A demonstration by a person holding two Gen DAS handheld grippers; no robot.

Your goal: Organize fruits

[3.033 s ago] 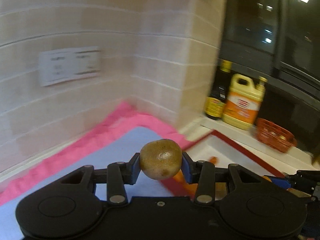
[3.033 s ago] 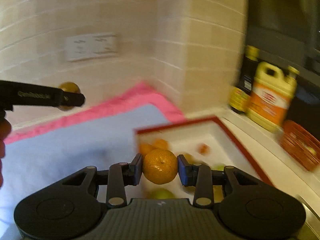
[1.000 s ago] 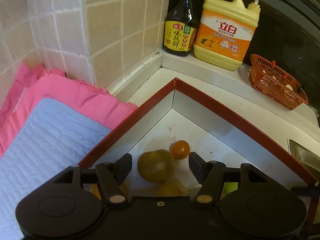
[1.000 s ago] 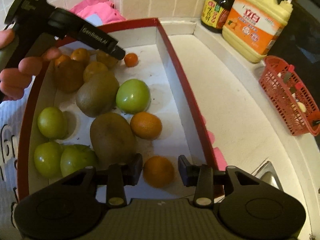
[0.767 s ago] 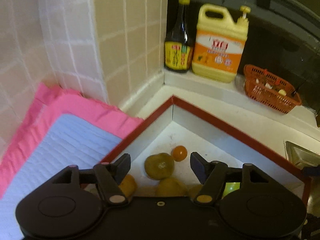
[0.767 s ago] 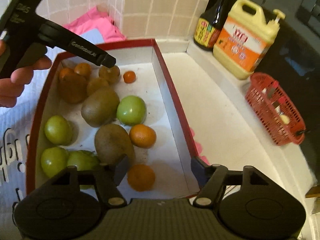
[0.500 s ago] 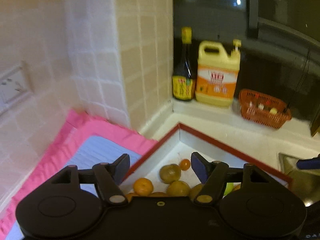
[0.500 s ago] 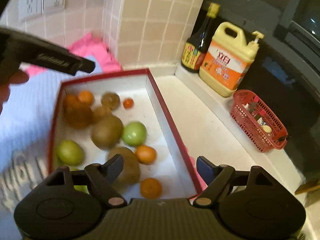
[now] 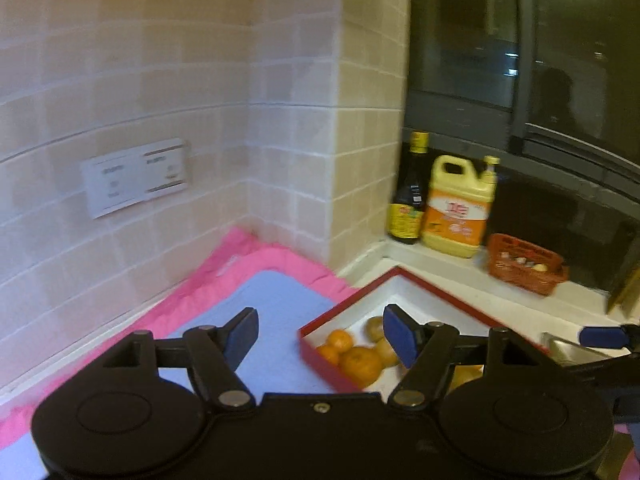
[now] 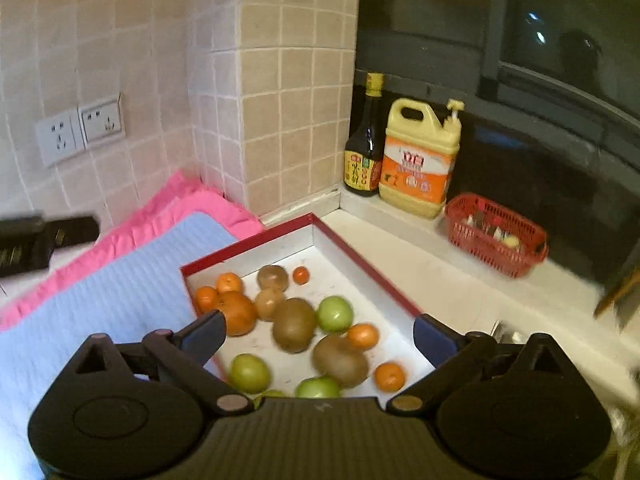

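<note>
A red-rimmed white box [image 10: 360, 260] sits on the counter and holds several fruits: oranges [image 10: 236, 312], brown kiwis [image 10: 294, 324] and green fruits [image 10: 334, 314]. My right gripper [image 10: 320, 336] is open and empty, raised above the box's near end. My left gripper [image 9: 320, 332] is open and empty, raised over the box's left corner [image 9: 320, 350] and the blue mat [image 9: 276, 320]. The left gripper's tip also shows at the left edge of the right wrist view [image 10: 60, 232].
A blue mat on a pink cloth [image 10: 168, 216] lies left of the box. A dark sauce bottle [image 10: 366, 140], a yellow detergent jug [image 10: 420, 156] and a red basket [image 10: 496, 236] stand on the ledge behind. Tiled walls with sockets [image 10: 80, 128] close the corner. A sink edge [image 9: 568, 350] lies to the right.
Both grippers let go of their fruit into the box, the left a kiwi and the right an orange, then opened wide and rose up and back from the box.
</note>
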